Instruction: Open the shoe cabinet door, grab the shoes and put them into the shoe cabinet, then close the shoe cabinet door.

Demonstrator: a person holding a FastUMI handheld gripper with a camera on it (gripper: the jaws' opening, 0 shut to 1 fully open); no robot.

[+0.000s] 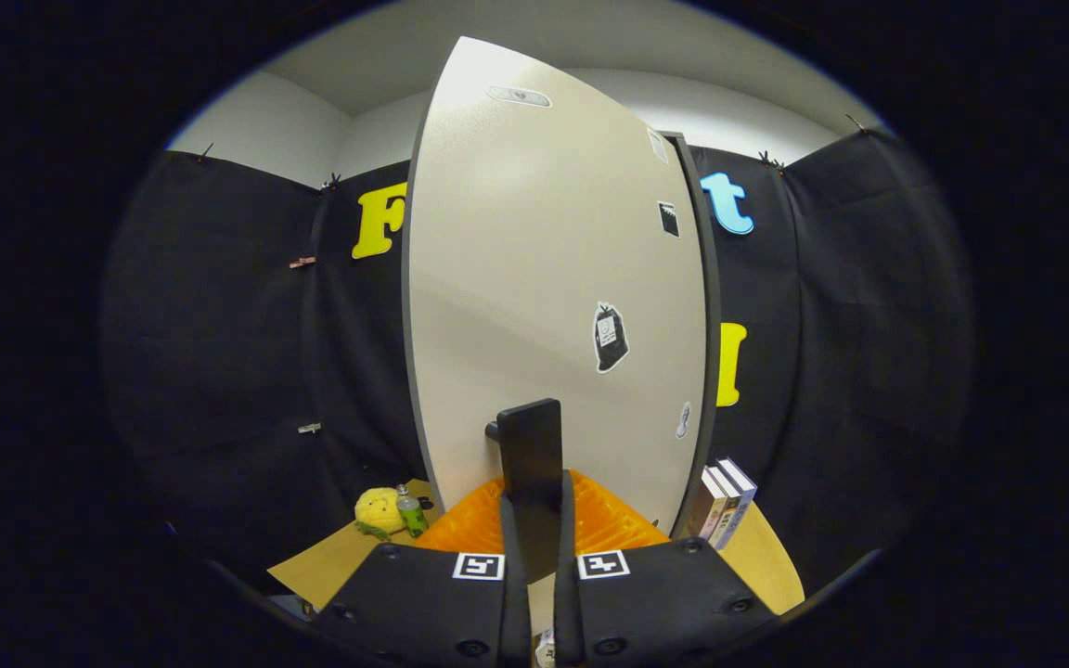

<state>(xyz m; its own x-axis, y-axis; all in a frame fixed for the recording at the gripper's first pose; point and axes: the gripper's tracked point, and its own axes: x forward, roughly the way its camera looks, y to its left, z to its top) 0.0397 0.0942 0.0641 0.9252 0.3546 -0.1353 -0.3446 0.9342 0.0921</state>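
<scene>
Shoe cabinet door [534,278]: pale panel with dark edging, several stickers on its face, standing upright just ahead of your gripper [534,520]. Door handle [529,455]: dark upright bar, sitting between your fingers [590,520], which are drawn in close on either side and appear to pinch it. Table [330,561]: tan top under the cabinet. Yellow plush toy [377,510] and small bottle [410,510]: together beside the door. Books [725,506]: upright on the door's other side.
</scene>
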